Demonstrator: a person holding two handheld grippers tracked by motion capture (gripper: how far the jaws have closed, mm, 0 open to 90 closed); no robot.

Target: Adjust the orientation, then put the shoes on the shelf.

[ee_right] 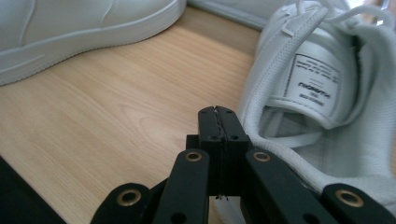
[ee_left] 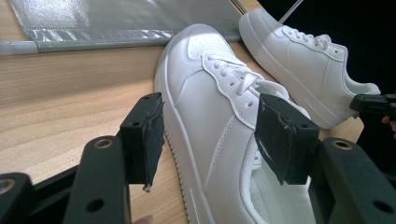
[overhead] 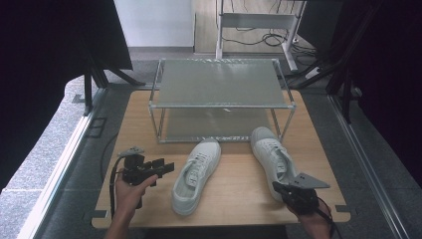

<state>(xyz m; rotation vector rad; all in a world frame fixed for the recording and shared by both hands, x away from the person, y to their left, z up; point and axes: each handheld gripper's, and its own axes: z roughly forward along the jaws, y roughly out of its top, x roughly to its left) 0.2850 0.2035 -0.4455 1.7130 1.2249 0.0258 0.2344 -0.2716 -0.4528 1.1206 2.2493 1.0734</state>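
Now lining up on the shoes.
Left gripper (ee_left: pixel 208 140) is gaping around the left shoe (ee_left: pixel 210 112); right gripper (ee_right: pixel 219 122), empty and closed, is nosing the right shoe's (ee_right: pixel 327 93) collar, probably before gripping.

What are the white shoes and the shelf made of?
The left sneaker and the right sneaker look like smooth white leather or faux leather: slight sheen, stitched panels, rubbery ridged soles. The shoe rack seems to have shiny metal tubes holding grey fabric-like shelves. The table looks like light wood, with visible grain.
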